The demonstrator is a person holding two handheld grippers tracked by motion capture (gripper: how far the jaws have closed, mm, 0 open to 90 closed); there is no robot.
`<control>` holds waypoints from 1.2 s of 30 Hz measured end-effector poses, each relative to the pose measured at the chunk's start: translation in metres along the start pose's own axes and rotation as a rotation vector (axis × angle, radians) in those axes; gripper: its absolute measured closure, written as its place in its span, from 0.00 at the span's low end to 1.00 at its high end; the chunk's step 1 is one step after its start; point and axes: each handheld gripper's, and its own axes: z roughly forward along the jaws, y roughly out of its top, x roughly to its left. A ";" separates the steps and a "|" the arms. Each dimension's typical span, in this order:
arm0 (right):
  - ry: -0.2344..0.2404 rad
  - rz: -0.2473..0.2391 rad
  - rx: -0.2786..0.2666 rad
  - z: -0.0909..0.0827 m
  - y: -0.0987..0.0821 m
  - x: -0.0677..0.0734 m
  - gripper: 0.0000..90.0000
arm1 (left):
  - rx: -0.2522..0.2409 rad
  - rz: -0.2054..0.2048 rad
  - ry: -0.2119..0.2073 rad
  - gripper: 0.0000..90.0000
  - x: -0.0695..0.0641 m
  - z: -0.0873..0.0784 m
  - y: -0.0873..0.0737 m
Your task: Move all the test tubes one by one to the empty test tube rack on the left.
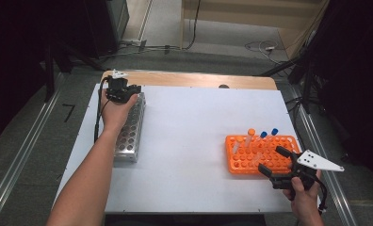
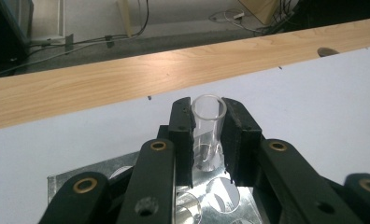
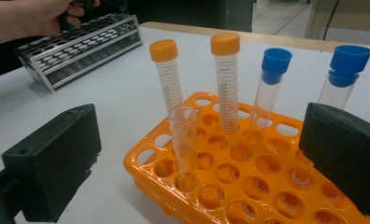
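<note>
My left gripper (image 1: 123, 89) is over the far end of a metal tube rack (image 1: 128, 136) at the left of the table. In the left gripper view its pads are shut on a clear uncapped tube (image 2: 209, 126) standing upright over a hole of the metal rack (image 2: 113, 165). My right gripper (image 1: 270, 159) is open at the near right corner of an orange rack (image 1: 250, 160). In the right gripper view another clear uncapped tube (image 3: 184, 140) stands in the orange rack (image 3: 267, 186) between the wide-apart jaws, untouched.
Two orange-capped tubes (image 3: 167, 70) and two blue-capped tubes (image 3: 273, 79) stand at the far side of the orange rack. A white mat (image 1: 198, 132) covers the table, with a wooden strip (image 2: 103, 84) along its far edge. Cables lie on the floor beyond.
</note>
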 end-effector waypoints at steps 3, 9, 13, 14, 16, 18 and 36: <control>0.001 0.000 0.001 0.000 0.000 0.000 0.00 | -0.008 -0.031 -0.008 0.74 0.002 -0.002 0.000; 0.009 0.003 0.007 0.002 -0.001 -0.001 0.00 | -0.063 -0.061 -0.054 0.54 0.000 -0.014 0.002; 0.010 0.003 0.010 0.002 0.000 0.000 0.00 | -0.085 -0.069 -0.082 0.32 -0.006 -0.025 0.001; 0.009 0.004 0.011 0.002 0.000 0.000 0.00 | -0.088 -0.073 -0.091 0.27 -0.007 -0.027 0.000; 0.009 0.006 0.012 0.002 0.000 0.000 0.00 | -0.098 -0.090 -0.104 0.19 -0.011 -0.034 -0.002; 0.017 0.018 0.011 0.003 0.000 -0.001 0.00 | -0.119 -0.116 -0.138 0.13 -0.015 -0.042 -0.004; 0.033 0.029 0.020 0.003 -0.001 -0.003 0.00 | -0.173 -0.035 -0.225 0.00 -0.071 -0.117 -0.054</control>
